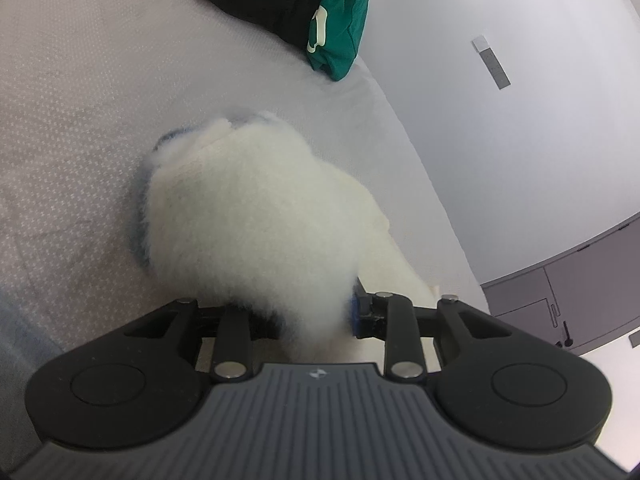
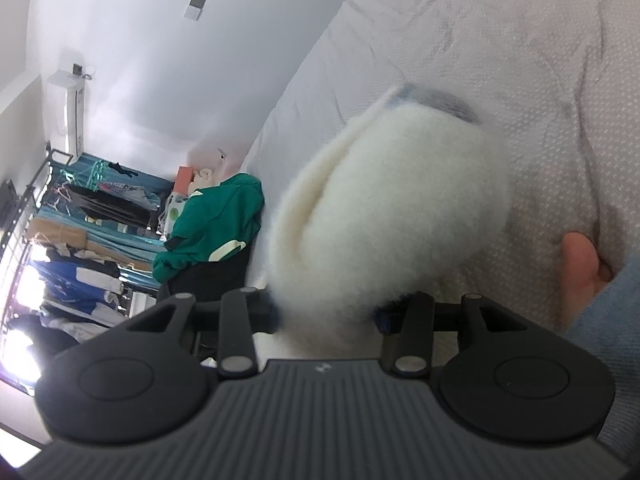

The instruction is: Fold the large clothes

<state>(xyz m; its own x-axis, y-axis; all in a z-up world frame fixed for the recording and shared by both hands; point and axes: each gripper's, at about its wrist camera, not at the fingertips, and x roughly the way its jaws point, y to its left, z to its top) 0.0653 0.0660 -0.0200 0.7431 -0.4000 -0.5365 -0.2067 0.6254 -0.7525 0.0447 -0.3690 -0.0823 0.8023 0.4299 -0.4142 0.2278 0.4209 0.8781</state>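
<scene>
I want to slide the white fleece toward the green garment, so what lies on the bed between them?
Nothing: the left wrist view shows only bare bedsheet between the white fleece and the green garment.

Looks like a home bedroom: a bed (image 2: 500,40) with clothes racks (image 2: 72,220) beside it (totally stuffed) and a wall air conditioner (image 2: 70,112) above them.

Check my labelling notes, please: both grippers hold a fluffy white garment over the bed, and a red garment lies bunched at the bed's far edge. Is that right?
One slip: the bunched garment at the far edge of the bed is green, not red, as both wrist views show. The rest stands: the left gripper and right gripper each hold the fluffy white garment.
</scene>
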